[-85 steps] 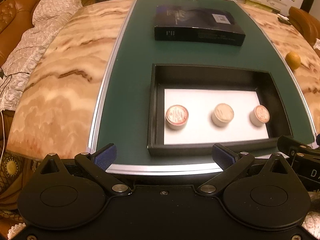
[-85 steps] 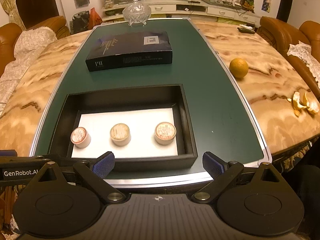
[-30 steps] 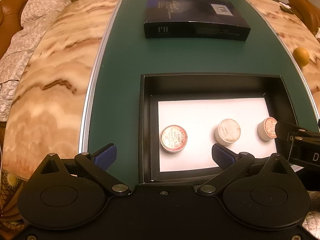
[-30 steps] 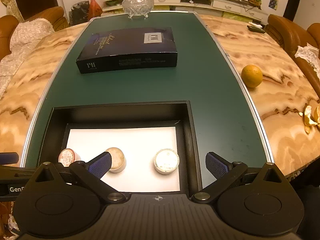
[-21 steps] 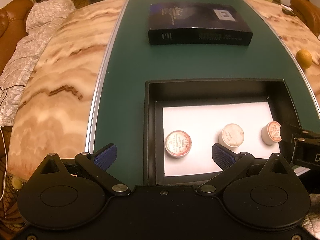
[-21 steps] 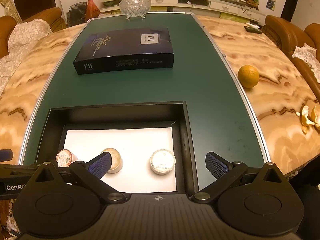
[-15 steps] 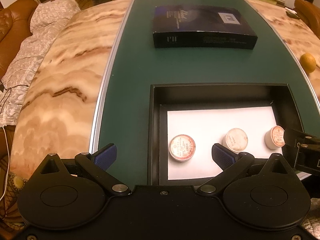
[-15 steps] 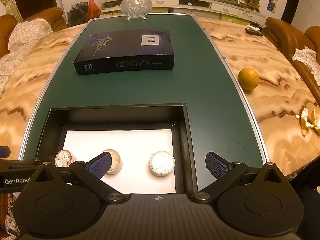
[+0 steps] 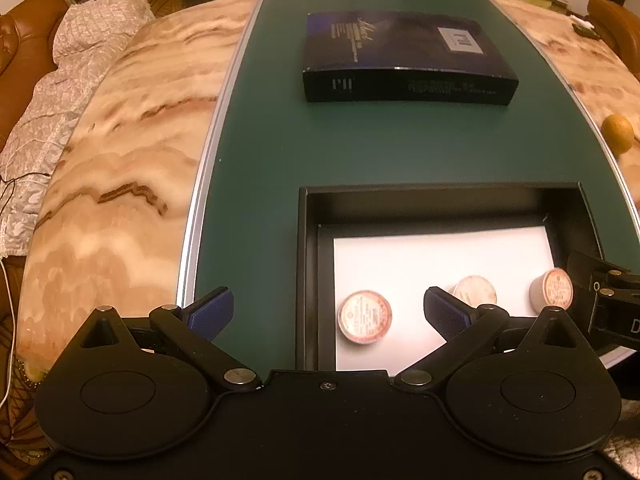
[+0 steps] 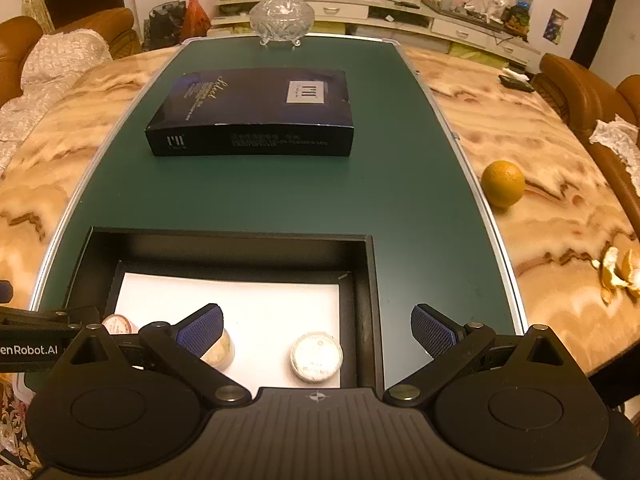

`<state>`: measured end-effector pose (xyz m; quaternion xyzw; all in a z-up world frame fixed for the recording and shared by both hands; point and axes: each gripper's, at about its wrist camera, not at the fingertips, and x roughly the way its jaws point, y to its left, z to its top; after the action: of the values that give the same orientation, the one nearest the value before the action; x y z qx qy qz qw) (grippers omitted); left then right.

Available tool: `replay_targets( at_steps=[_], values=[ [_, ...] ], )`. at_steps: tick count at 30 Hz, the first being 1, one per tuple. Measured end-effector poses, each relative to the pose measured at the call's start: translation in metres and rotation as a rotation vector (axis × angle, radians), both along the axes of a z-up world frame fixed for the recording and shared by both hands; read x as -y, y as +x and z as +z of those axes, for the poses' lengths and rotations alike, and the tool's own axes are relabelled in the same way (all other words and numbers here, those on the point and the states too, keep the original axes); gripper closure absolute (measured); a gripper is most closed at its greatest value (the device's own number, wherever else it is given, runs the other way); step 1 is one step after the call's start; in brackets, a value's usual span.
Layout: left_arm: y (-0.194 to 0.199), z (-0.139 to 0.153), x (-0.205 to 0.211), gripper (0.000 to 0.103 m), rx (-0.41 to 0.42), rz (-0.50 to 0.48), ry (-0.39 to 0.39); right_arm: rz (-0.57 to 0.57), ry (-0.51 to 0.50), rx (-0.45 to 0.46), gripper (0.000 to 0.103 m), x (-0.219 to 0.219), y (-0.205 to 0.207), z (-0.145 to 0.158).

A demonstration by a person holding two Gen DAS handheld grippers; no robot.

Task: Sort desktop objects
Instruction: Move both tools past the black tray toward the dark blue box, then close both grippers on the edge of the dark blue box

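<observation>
An open black box (image 9: 308, 272) with a white lining holds three small round tins. In the left wrist view the left tin (image 9: 365, 316) lies between my left gripper's (image 9: 327, 314) open fingers. The middle tin (image 9: 478, 289) is half hidden behind the right finger, and the right tin (image 9: 554, 290) sits beside the other gripper's tip. In the right wrist view my right gripper (image 10: 316, 330) is open above the right tin (image 10: 317, 357). Its left finger covers part of the middle tin (image 10: 224, 350). The left tin (image 10: 116, 323) peeks out behind the left gripper's body.
A dark blue flat box (image 10: 256, 112) lies farther back on the green mat (image 10: 400, 200). A glass bowl (image 10: 282, 18) stands at the mat's far end. An orange (image 10: 503, 183) and orange peel (image 10: 618, 272) lie on the marble top to the right.
Both grippers have come forward over the near wall of the black box, so the tins now lie close under the fingers. Both stayed open; nothing has been picked up.
</observation>
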<state>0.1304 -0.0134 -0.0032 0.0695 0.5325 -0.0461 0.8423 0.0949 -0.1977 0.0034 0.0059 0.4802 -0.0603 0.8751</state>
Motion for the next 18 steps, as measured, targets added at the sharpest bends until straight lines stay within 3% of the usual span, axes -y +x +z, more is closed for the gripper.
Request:
replay_targets(
  at_steps=[18],
  values=[
    [0.039,-0.004,0.004,0.0,0.012,0.01,0.025,0.016,0.042,0.025,0.0,0.022,0.04,-0.002]
  ],
)
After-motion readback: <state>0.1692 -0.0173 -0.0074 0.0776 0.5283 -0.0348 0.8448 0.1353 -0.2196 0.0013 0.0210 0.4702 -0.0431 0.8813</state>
